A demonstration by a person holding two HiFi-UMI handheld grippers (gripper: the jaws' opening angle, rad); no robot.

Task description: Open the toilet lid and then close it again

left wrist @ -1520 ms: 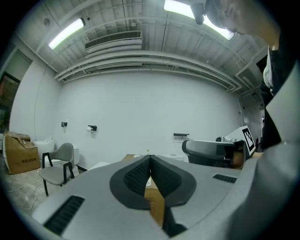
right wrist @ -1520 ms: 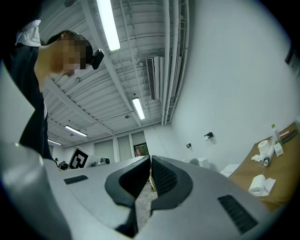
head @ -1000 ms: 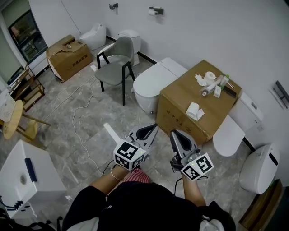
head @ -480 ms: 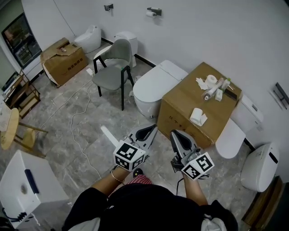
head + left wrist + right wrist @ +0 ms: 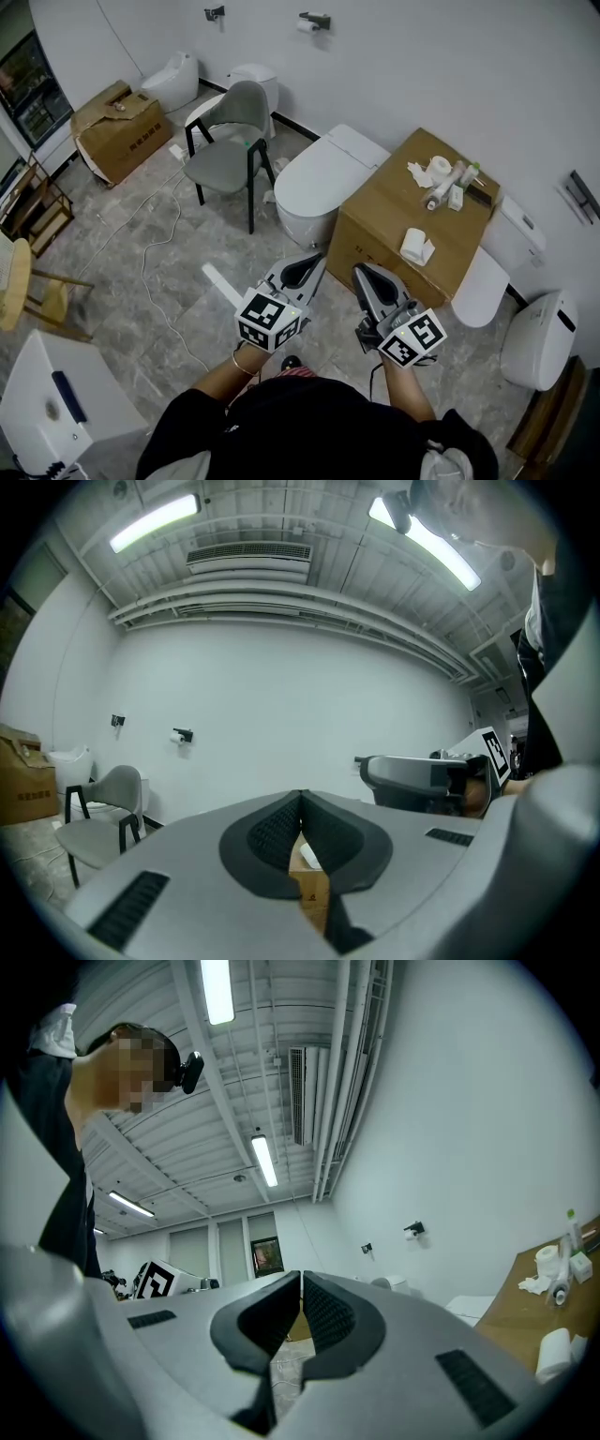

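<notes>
**Status.** The left gripper (image 5: 307,269) and the right gripper (image 5: 364,277) are held side by side, low and close to the person's body. Both point towards the toilet (image 5: 292,217) ahead. The left gripper's fingers (image 5: 272,832) are pressed together with nothing between them. The right gripper's fingers (image 5: 328,1312) are also pressed together and empty.

**Task item.** The toilet stands on the floor (image 5: 141,234) against the wall. A chair (image 5: 225,141) is on its left and a cardboard box (image 5: 412,202) is just beside it on its right. The lid (image 5: 323,169) is down and flat. Neither gripper touches it; both are well apart from it.

**Change over the last second.**
- The head view has swung slightly. The chair and the objects on the left of the room have shifted in the picture.
- The toilet and the cardboard box have kept almost the same position ahead of the grippers.
- The grippers have kept their position and their closed state.

**Meaning for the task.** The person appears to be settling to face the toilet. Opening has not begun. The likely next need is to bring one gripper forward to the front edge of the lid. Other toilets stand to the right of the box, so the target is a judgement, not a certainty.
</notes>
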